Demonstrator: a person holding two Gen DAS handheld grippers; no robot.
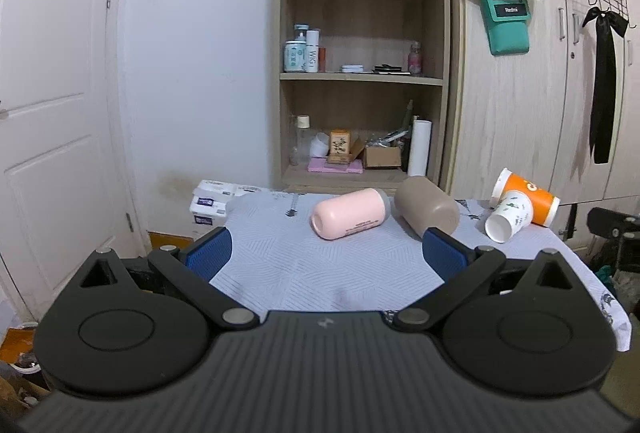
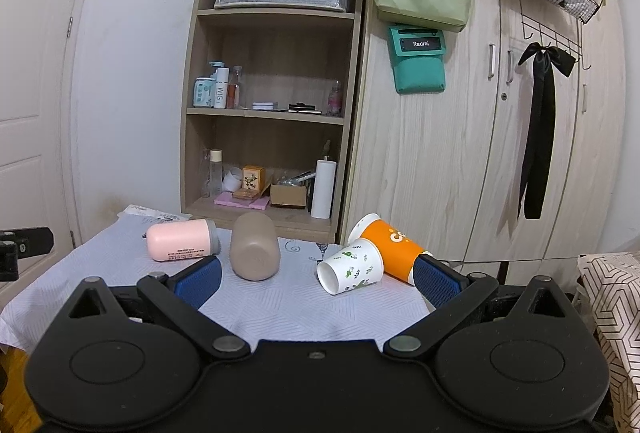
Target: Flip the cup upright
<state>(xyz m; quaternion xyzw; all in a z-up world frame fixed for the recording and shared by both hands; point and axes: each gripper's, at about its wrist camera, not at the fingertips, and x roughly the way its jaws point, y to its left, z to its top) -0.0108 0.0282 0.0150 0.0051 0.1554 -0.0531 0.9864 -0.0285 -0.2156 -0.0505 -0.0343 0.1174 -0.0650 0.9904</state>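
Several cups lie on their sides on a table with a pale patterned cloth [image 1: 320,265]. A pink cup [image 1: 350,219] [image 2: 180,241] lies at the back left. A taupe cup [image 1: 426,211] [image 2: 254,251] lies beside it, its base toward the right wrist view. A white leaf-print paper cup [image 1: 508,217] [image 2: 352,265] lies against an orange paper cup [image 1: 528,199] [image 2: 394,247]. My left gripper [image 1: 326,253] is open and empty, short of the pink and taupe cups. My right gripper [image 2: 318,283] is open and empty, just short of the white paper cup.
A wooden shelf unit [image 1: 360,73] [image 2: 272,93] with bottles and boxes stands behind the table, with a wardrobe [image 2: 460,153] to its right. Tissue packs [image 1: 212,201] sit off the table's far left corner. A white door [image 1: 52,113] is at left.
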